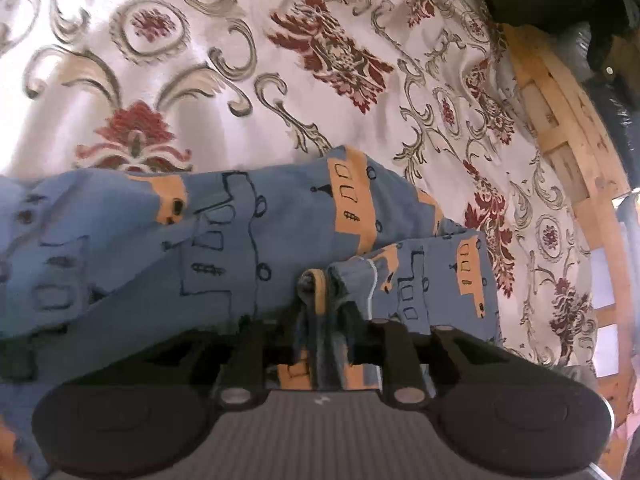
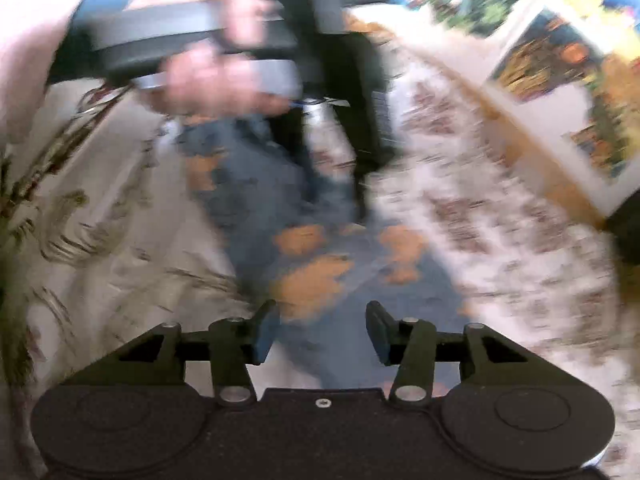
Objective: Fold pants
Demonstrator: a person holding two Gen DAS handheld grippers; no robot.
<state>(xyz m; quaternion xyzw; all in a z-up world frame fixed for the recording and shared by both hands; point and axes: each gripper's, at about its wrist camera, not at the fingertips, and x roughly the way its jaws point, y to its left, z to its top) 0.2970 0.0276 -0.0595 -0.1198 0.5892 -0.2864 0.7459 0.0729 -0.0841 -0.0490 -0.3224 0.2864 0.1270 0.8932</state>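
The pants (image 1: 248, 240), blue with orange patches and dark line drawings of buildings, lie across a cream cloth (image 1: 280, 60) patterned with grey scrolls and red flowers. Whether a worktop or a bed lies under that cloth cannot be told. In the left wrist view the garment runs from the left edge toward the centre, with a second folded section lying to the right, its hem edge showing a pale seam.

The left tongs (image 1: 324, 316) have a bunched ridge of the pants' fabric standing between the two fingers. Whether the pads press on that fabric or merely flank it cannot be told; the fingers are partly buried in the cloth.

The right wrist view is heavily blurred. The right tongs (image 2: 320, 332) stand apart with nothing between the fingers, positioned above the blue and orange fabric. Farther up that view, a person's hand (image 2: 212, 76) grips the other black device. A wooden frame (image 1: 560, 120) borders the cloth on the right of the left wrist view.
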